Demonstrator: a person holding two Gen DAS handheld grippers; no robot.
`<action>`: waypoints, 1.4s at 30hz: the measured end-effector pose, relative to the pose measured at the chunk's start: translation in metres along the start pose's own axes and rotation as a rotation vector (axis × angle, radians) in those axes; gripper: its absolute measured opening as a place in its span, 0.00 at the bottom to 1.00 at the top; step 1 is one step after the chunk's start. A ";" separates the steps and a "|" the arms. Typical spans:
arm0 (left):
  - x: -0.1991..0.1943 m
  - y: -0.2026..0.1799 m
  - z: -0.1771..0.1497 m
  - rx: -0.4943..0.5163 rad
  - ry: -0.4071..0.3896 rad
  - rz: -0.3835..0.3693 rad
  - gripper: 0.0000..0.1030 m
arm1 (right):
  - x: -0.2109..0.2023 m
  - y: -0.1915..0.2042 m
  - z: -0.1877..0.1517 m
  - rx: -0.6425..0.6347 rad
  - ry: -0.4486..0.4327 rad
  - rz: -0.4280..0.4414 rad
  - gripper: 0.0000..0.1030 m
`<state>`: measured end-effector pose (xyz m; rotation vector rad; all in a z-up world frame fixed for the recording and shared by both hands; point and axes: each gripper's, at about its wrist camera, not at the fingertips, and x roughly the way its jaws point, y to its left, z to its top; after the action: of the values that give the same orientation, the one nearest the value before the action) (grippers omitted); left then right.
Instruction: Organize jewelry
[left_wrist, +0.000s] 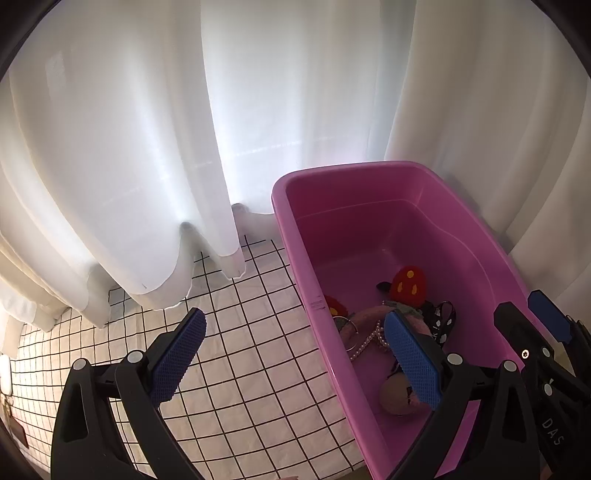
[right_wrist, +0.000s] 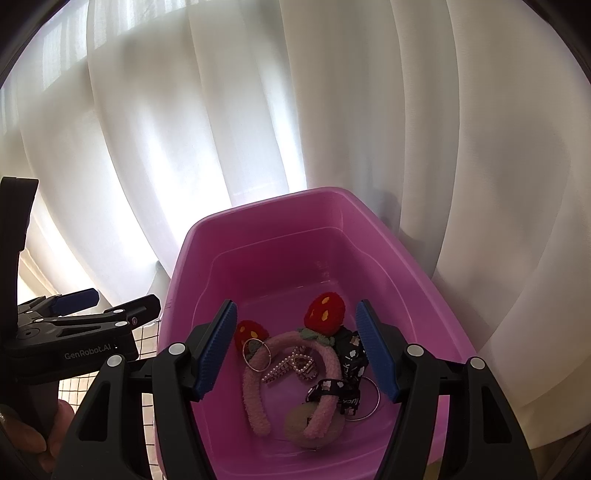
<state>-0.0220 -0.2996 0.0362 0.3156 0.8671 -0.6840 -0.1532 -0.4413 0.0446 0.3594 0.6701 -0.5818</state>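
Observation:
A pink plastic tub (right_wrist: 258, 221) (left_wrist: 295, 236) holds the jewelry. Inside lie a fuzzy pink headband (right_wrist: 255, 391) with red strawberry ears (right_wrist: 327, 308), a pearl string (right_wrist: 280, 367) (left_wrist: 364, 345), silver rings (right_wrist: 256, 350), a black printed ribbon (right_wrist: 351, 369) and a beige ball (right_wrist: 299, 421). My right gripper (right_wrist: 299, 350) hangs open over the tub, above the pile, with nothing between its blue pads. My left gripper (left_wrist: 295, 358) is open, straddling the tub's left wall: one finger is over the tiled cloth, the other over the tub's inside. It holds nothing.
White curtains (left_wrist: 147, 147) hang close behind the tub. A white cloth with a black grid (left_wrist: 236, 332) covers the surface to the tub's left. A hand (right_wrist: 33, 443) grips the left tool at the lower left of the right wrist view.

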 end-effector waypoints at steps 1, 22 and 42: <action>0.000 0.000 0.000 0.000 0.000 0.000 0.93 | 0.000 0.000 0.000 0.000 0.000 0.001 0.62; -0.003 0.008 0.000 -0.001 0.001 0.001 0.93 | 0.001 0.002 -0.001 0.002 0.004 0.004 0.62; 0.000 0.012 -0.002 -0.023 0.012 0.016 0.93 | 0.003 0.006 -0.003 -0.003 0.011 0.009 0.62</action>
<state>-0.0149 -0.2895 0.0347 0.3064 0.8825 -0.6576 -0.1494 -0.4362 0.0414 0.3626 0.6796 -0.5702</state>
